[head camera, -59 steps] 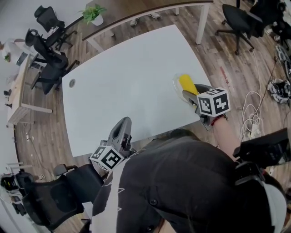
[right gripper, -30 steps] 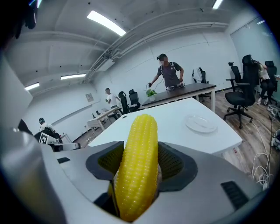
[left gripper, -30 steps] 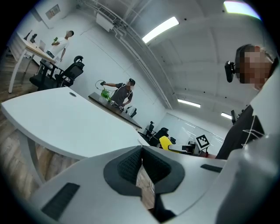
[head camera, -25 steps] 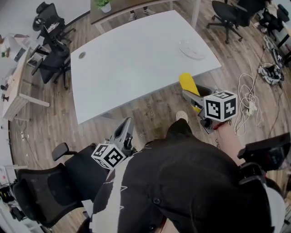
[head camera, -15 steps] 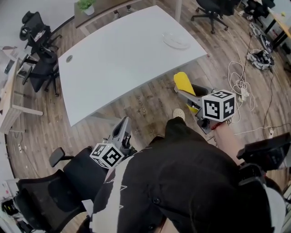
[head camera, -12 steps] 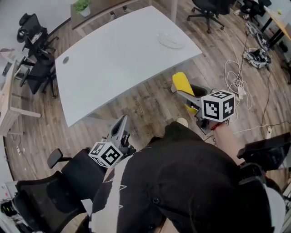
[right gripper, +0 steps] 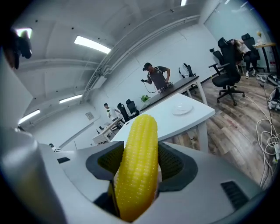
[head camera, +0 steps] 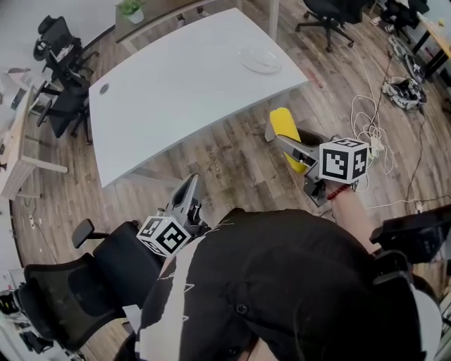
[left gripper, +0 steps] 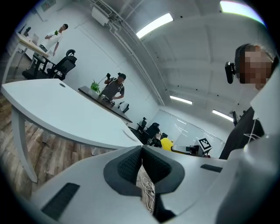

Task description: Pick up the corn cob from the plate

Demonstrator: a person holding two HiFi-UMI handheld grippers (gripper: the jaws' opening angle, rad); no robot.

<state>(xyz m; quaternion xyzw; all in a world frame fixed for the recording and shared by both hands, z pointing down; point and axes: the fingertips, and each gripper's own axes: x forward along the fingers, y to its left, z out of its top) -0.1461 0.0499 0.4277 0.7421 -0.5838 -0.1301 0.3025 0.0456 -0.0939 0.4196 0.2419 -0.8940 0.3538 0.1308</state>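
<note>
While the person stands on the wood floor (head camera: 232, 151), the right gripper (head camera: 280, 141) holds the corn cob (head camera: 283, 121) up in the air. In the head view the corn is at about 2 o'clock from the middle. It hangs over the floor, not over the table. In the right gripper view the two dark pads (right gripper: 174, 169) squeeze the yellow corn from both sides. Most of the corn sticks out past the jaws, and its round tip points up to 12 o'clock.

The plate (head camera: 259, 60) sits on the white table (head camera: 169, 92), near the table's edge. It is at about 1 o'clock in the head view and is well apart from the corn. In the right gripper view the plate shows small at about 1 o'clock, beyond the corn.

The left gripper (head camera: 190, 189) is low in the head view, at about 7 o'clock, close to the person's body. In the left gripper view its dark pads (left gripper: 127, 168) are pressed together with nothing between them.

A black chair (head camera: 77, 289) stands at about 8 o'clock, just beside the left gripper. White cords (head camera: 368, 130) lie on the floor at about 3 o'clock. A green plant (head camera: 132, 8) sits on another table at 11 o'clock, far past the white one.
</note>
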